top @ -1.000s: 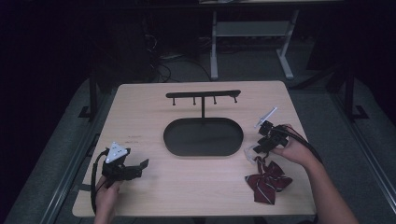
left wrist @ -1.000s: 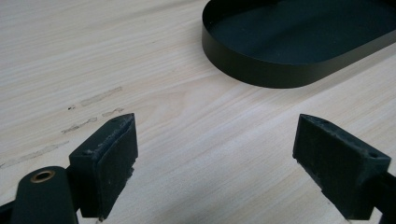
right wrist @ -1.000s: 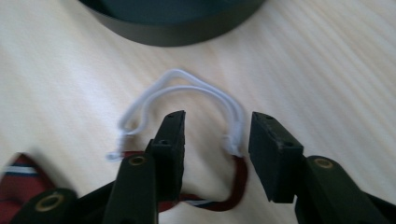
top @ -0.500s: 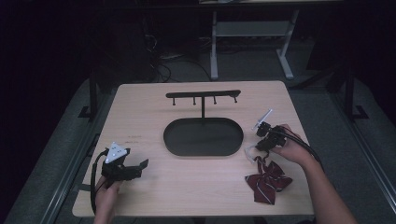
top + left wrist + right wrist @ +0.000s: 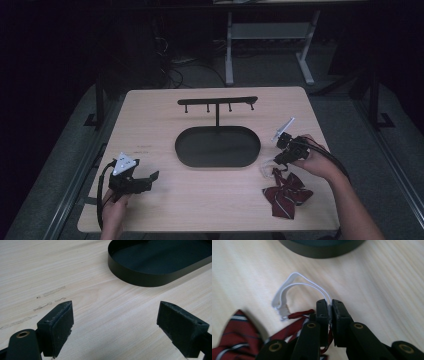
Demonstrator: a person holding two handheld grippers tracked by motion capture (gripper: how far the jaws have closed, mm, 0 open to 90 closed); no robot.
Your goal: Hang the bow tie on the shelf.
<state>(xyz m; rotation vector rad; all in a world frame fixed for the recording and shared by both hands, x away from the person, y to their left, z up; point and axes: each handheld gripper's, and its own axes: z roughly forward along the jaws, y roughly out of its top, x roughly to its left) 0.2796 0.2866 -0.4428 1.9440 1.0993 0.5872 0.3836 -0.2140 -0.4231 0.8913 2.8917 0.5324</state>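
White elastic strap (image 5: 294, 287) of dark red striped fabric bow tie (image 5: 286, 195) pinched between closed jaws of right gripper (image 5: 330, 306); bow tie laid on light wooden table (image 5: 150, 120), near right front corner. Black oval metal tray (image 5: 218, 147) seen empty, just beside strap. Left gripper (image 5: 115, 322) held wide open, nothing grasped, above bare table.

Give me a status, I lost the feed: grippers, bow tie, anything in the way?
Left gripper open, idle over bare table. Right gripper shut on white elastic band of the bow tie. Black oval tray close beside.
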